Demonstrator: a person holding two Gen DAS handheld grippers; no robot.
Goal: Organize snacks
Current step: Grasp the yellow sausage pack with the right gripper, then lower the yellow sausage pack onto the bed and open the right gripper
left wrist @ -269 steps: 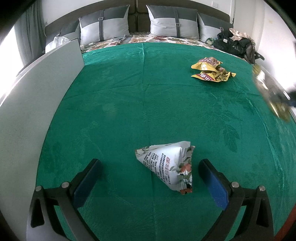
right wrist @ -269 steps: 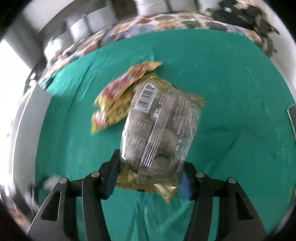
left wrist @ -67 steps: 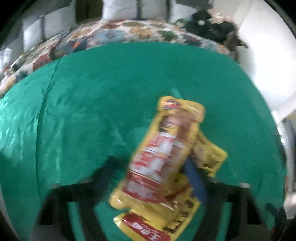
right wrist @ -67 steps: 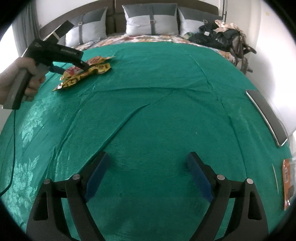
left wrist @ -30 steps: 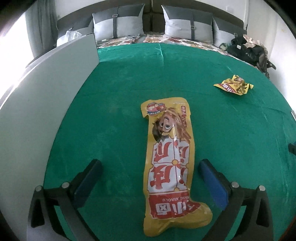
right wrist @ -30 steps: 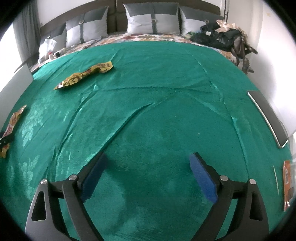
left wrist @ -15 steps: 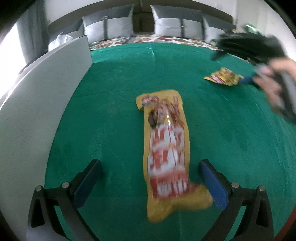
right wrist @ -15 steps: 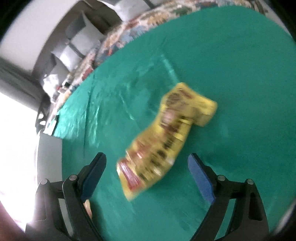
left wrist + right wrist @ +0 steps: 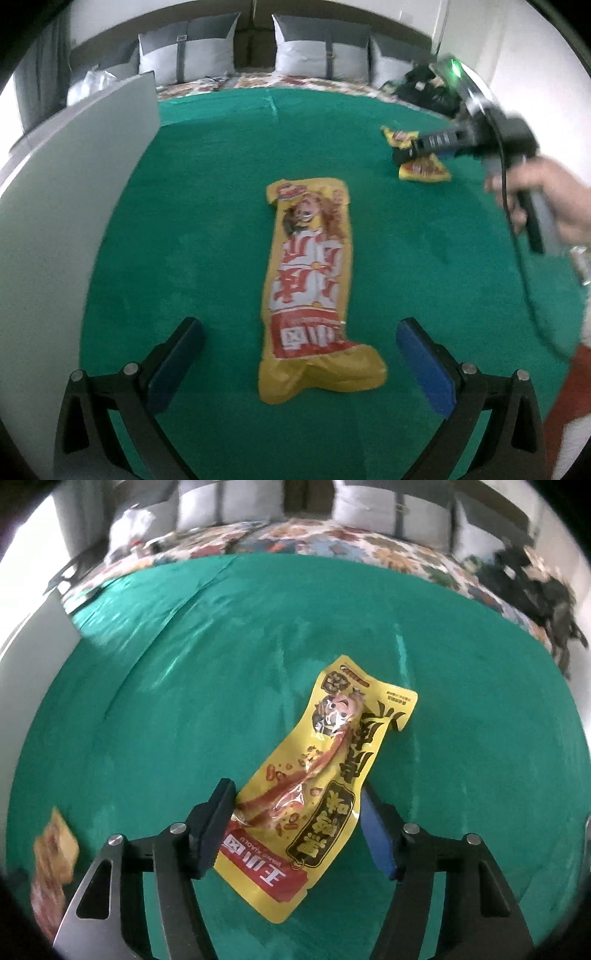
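On a green bedspread (image 9: 221, 177), a long yellow-and-red snack packet (image 9: 309, 280) with a cartoon face and large white Chinese characters lies flat between the wide-open fingers of the left gripper (image 9: 299, 354), its long axis pointing away toward grey pillows (image 9: 188, 51). Farther right, the right gripper (image 9: 297, 812) is clamped on a second yellow packet with black lettering (image 9: 325, 771), printed "WANG XIAOLU", angled up and to the right.

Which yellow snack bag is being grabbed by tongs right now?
The yellow bag with black writing, between the closed right tongs. The long yellow bag with red writing just lies flat on the green cover between the open left tongs.
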